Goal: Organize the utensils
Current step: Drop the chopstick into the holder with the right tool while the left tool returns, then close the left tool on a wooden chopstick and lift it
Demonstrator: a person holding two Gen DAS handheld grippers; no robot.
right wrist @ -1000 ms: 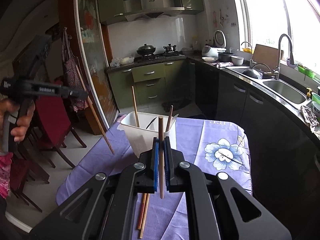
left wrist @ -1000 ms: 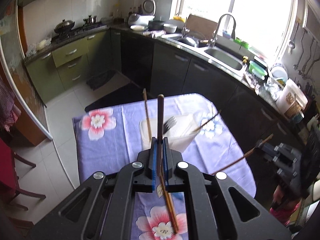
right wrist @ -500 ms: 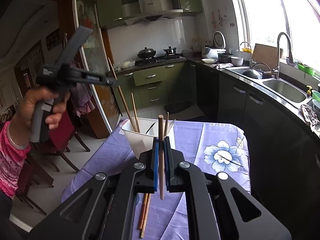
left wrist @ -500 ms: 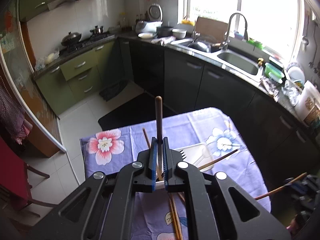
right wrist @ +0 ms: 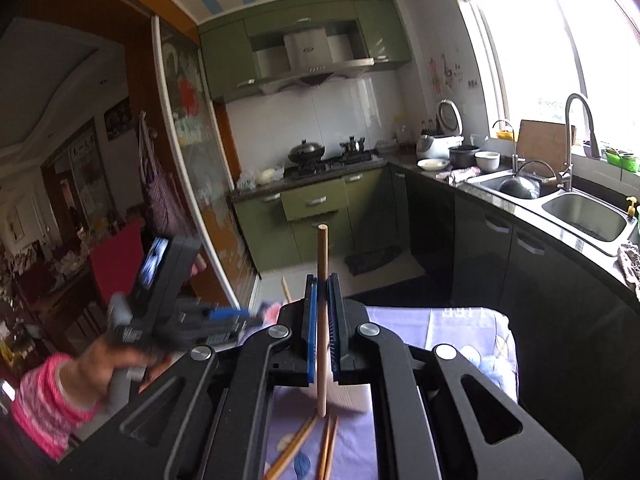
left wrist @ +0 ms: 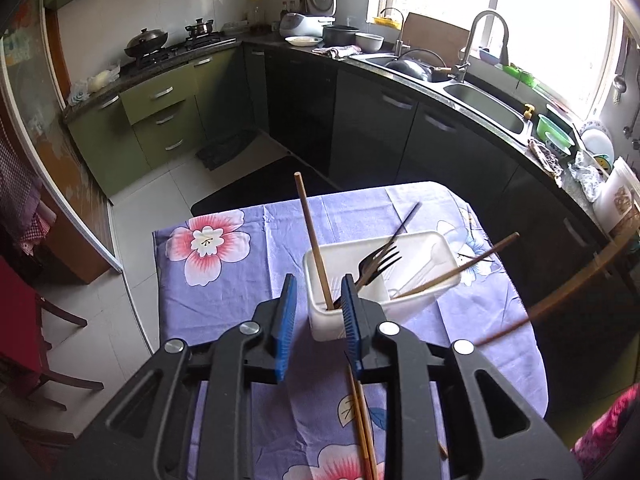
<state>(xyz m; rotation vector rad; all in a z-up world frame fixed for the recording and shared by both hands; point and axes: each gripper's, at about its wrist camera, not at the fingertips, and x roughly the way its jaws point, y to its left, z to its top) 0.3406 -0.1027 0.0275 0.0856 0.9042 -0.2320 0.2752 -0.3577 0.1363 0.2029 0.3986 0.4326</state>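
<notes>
- Left gripper (left wrist: 318, 312): hovering over the near end of the white plastic utensil bin (left wrist: 448, 276); its jaws are opening, blue pads (left wrist: 289, 312) standing apart with nothing pressed between them.
- Upright chopstick (left wrist: 314, 240): standing in the bin's near compartment just ahead of the left pads, leaning slightly away from the camera.
- Black fork (left wrist: 380, 262): resting in the bin, tines pointing up toward the far rim.
- Slanted chopstick (left wrist: 460, 270): lying across the bin's right rim, its end sticking out over the floral tablecloth (left wrist: 240, 280).
- Loose chopsticks (left wrist: 362, 428): lying on the cloth below the left gripper.
- Right gripper (right wrist: 323, 308): clamping narrowly on a single wooden chopstick (right wrist: 322, 264), holding it upright above the table.
- Person's hand (right wrist: 106, 364): gripping the left tool's handle, pink sleeve showing.
</notes>
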